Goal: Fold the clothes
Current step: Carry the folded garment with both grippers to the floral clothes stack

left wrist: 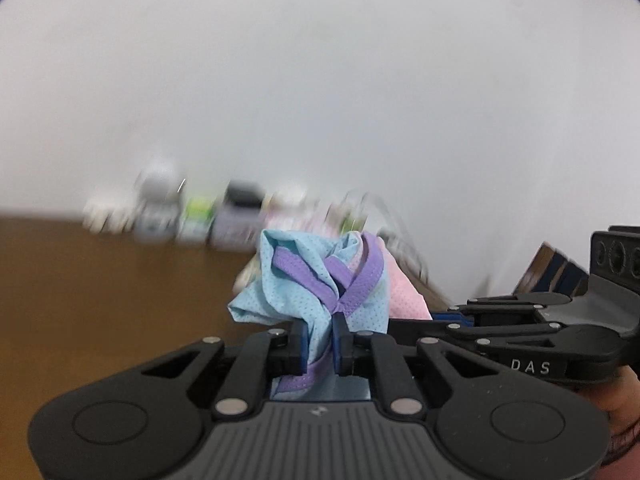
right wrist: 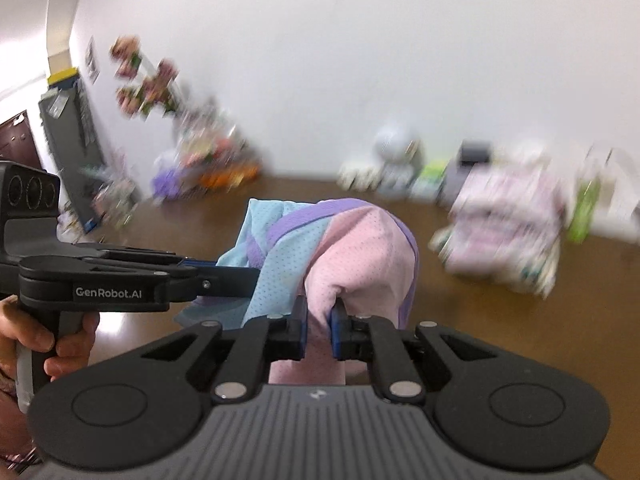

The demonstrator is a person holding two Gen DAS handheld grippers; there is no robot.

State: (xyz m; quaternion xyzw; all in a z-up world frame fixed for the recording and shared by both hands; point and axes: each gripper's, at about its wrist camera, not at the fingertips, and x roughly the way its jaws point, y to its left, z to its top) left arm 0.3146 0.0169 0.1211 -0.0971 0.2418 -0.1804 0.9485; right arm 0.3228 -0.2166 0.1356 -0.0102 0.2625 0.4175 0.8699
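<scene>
Mesh garment [left wrist: 308,292] in pale blue, pink and purple trim hangs bunched in the air between both tools, above a brown floor [left wrist: 100,280]. The left gripper [left wrist: 320,340] has its jaws pinched on the blue fabric and a purple band. The right gripper [right wrist: 318,330] is clamped on the pink part. In the right wrist view, the left tool enters from 9 o'clock. Blurred clutter [right wrist: 500,216] lines the white wall [right wrist: 320,60] toward 2 o'clock.

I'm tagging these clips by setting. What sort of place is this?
Probably a room in a home: a brown floor meets a plain white wall, with blurred household clutter piled along its base and a dark door at the far left.
</scene>
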